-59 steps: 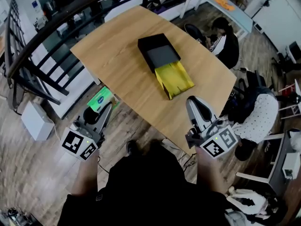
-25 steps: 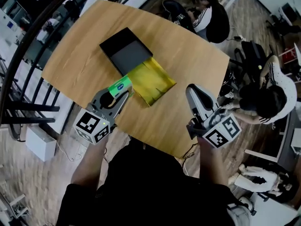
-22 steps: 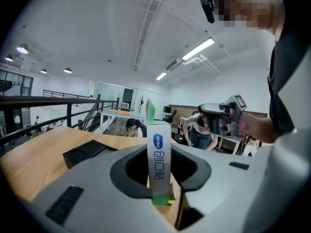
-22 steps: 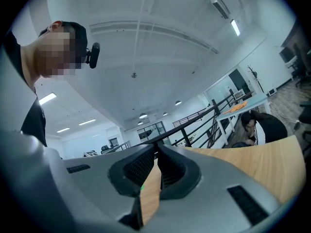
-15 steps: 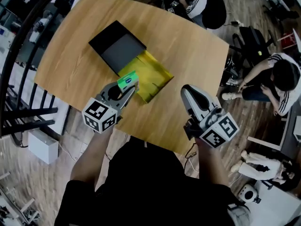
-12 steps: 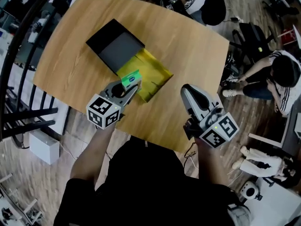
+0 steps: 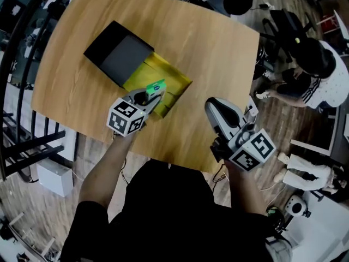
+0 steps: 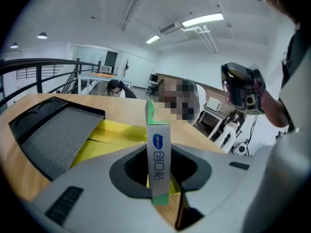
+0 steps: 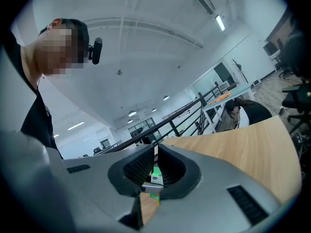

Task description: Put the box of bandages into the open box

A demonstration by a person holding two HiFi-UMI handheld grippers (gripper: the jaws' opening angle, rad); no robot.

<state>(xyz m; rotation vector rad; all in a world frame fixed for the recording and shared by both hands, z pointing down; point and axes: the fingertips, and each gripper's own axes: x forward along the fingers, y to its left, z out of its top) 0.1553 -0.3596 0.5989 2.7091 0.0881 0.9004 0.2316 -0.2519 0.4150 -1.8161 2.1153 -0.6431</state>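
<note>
A slim green-and-white box of bandages (image 7: 156, 87) stands on edge between the jaws of my left gripper (image 7: 155, 95), which is shut on it. It hangs over the near corner of the open box (image 7: 169, 79), whose inside is yellow. The black lid (image 7: 116, 53) lies against the far side of the yellow part. In the left gripper view the box of bandages (image 8: 158, 152) is upright, with the yellow box (image 8: 114, 132) just beyond. My right gripper (image 7: 213, 107) hovers over the table's near right edge, jaws together and nothing in them.
The wooden table (image 7: 212, 42) has rounded corners; its near edge runs just under both grippers. Black railings (image 7: 22, 146) line the left side. People sit past the far right corner (image 7: 305, 64), with chairs and gear on the floor.
My left gripper has carried the box of bandages from beside the table up over it to the yellow box. The right gripper has hardly moved.
</note>
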